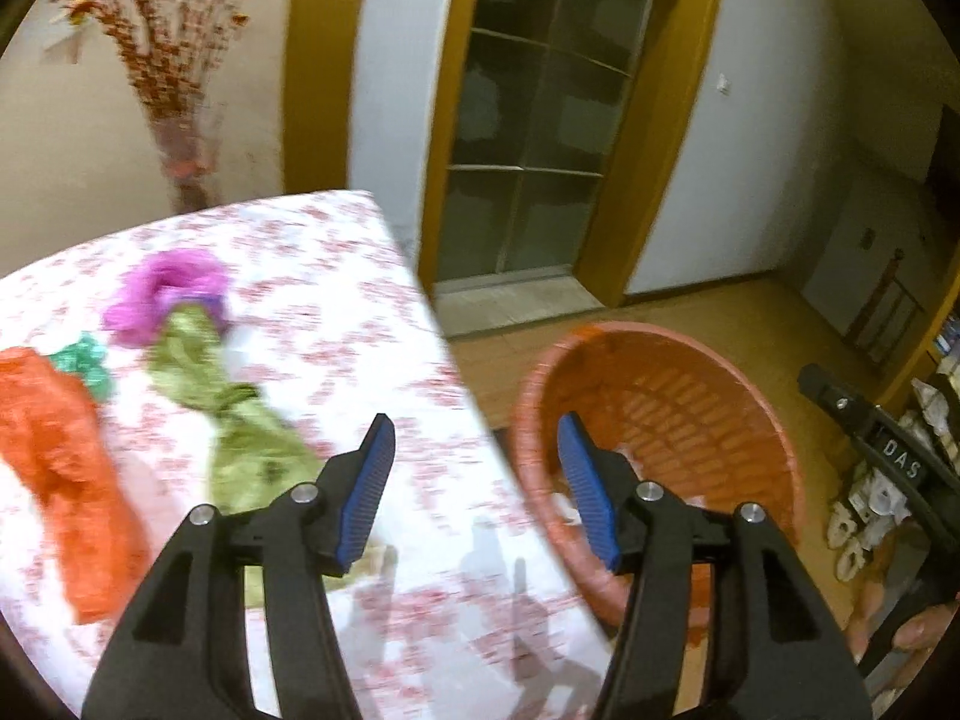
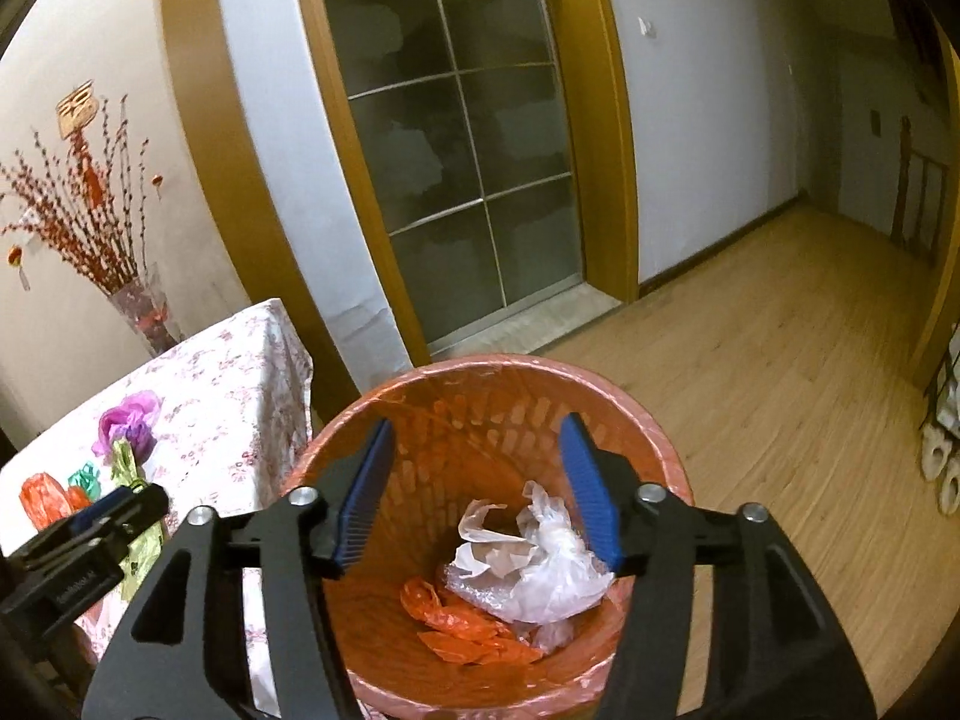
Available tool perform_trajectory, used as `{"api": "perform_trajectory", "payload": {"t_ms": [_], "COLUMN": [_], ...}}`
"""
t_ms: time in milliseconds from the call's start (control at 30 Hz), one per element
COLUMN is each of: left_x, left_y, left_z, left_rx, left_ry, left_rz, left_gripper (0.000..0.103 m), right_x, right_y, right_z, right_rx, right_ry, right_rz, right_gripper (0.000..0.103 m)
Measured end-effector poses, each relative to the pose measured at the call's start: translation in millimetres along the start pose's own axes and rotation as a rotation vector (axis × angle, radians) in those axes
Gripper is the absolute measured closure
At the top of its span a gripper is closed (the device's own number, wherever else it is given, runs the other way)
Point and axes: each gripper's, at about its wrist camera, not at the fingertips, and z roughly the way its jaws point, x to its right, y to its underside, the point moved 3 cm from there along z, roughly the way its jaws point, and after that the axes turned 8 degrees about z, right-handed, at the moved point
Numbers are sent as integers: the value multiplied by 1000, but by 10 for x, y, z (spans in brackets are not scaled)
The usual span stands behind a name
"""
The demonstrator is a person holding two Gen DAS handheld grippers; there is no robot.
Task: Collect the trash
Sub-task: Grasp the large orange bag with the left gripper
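Observation:
An orange slatted bin [image 2: 654, 438] stands on the floor beside the table; it also shows in the left wrist view [image 1: 660, 360]. Inside it lie clear plastic [image 2: 558, 570], crumpled paper [image 2: 492, 546] and an orange bag [image 2: 462, 624]. My right gripper [image 2: 477, 480] is open and empty right above the bin. My left gripper [image 1: 477, 480] is open and empty over the table's right edge. On the table lie an olive-green bag [image 1: 240, 438], a purple bag [image 1: 168, 294], a small green bag [image 1: 81, 360] and an orange bag [image 1: 54, 468].
The table has a white cloth with red flowers [image 1: 336, 330]. A vase of red branches [image 2: 141, 312] stands at its far corner. A glass door [image 2: 444, 144] is behind the bin. White slippers [image 2: 942, 474] lie on the wooden floor at the right.

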Motion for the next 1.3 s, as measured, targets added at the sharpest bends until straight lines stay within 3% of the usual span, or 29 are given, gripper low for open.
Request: {"api": "perform_trajectory", "payload": {"t_ms": [167, 367, 467, 667, 700, 767, 800, 867, 933, 1300], "left_x": [-509, -1292, -1542, -1675, -1691, -1768, -1798, -1861, -1908, -2130], "left_y": [99, 294, 410, 639, 666, 729, 752, 790, 808, 782], "left_z": [-305, -577, -553, -295, -261, -215, -209, -221, -292, -878], "left_rx": [33, 37, -8, -118, -131, -151, -155, -151, -130, -1], "left_ry": [-144, -339, -370, -424, -423, -404, -402, -383, -358, -384], "left_rz": [-38, -151, -205, -200, -207, -229, -234, -244, -259, -251], "left_gripper": [37, 25, 23, 23, 25, 48, 55, 81, 89, 93], "right_x": [-241, -587, -771, -1104, -1128, -1201, -1219, -1266, -1329, -1860], "right_y": [69, 239, 343, 515, 529, 566, 585, 612, 648, 853], "right_z": [-26, 23, 63, 63, 58, 65, 66, 77, 84, 345], "right_rx": [4, -31, -63, -103, -106, -118, -124, -135, -148, -258], "right_ry": [-41, -110, -148, -192, -196, -208, -213, -223, -238, -329], "right_rz": [-35, -77, -97, -162, -169, -182, -185, -191, -200, -256], "right_gripper": [38, 36, 36, 36, 36, 36, 36, 36, 36, 41]}}
